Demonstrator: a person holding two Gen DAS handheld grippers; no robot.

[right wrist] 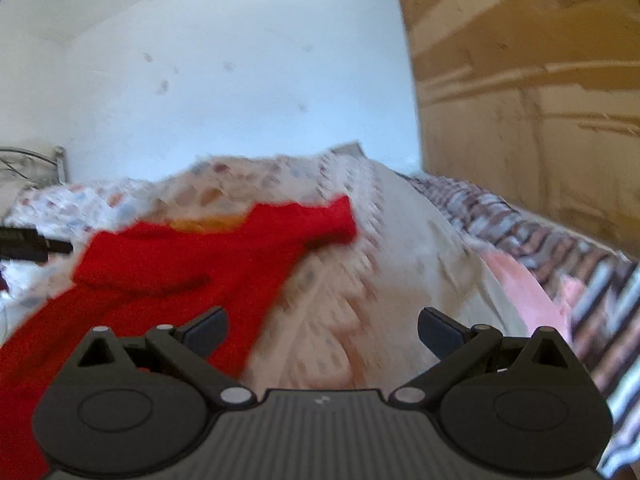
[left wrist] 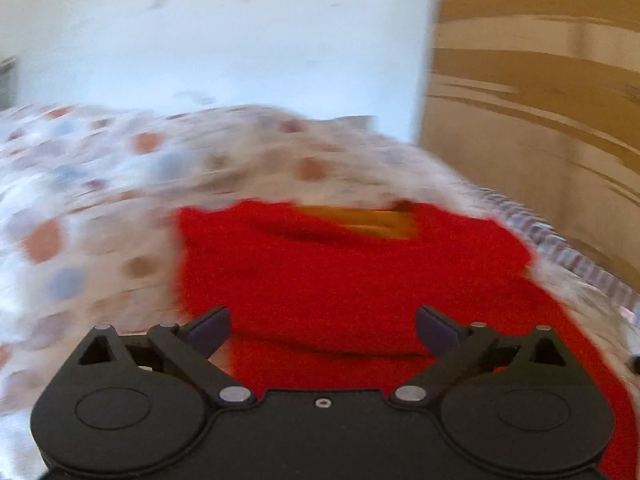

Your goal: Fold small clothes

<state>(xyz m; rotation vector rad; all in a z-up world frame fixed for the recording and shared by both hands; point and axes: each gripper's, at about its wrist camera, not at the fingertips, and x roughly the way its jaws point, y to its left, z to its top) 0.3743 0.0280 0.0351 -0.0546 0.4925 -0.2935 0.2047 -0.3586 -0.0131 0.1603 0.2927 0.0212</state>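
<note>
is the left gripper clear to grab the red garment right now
Probably yes: the left gripper has its jaws wide open right over the red garment, with nothing between them.

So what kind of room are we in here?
Most likely a bedroom: a red garment lies on a bed with a dotted bedspread, a striped blanket along its edge, and a wooden wardrobe against the white wall.

Fuzzy red knit garment (left wrist: 340, 264) — matt, printed cotton bedsheet (left wrist: 80, 184)

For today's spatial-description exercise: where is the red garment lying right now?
The red garment lies spread on the patterned bedsheet, directly ahead of the left gripper; in the right wrist view it lies left of the right gripper.
</note>
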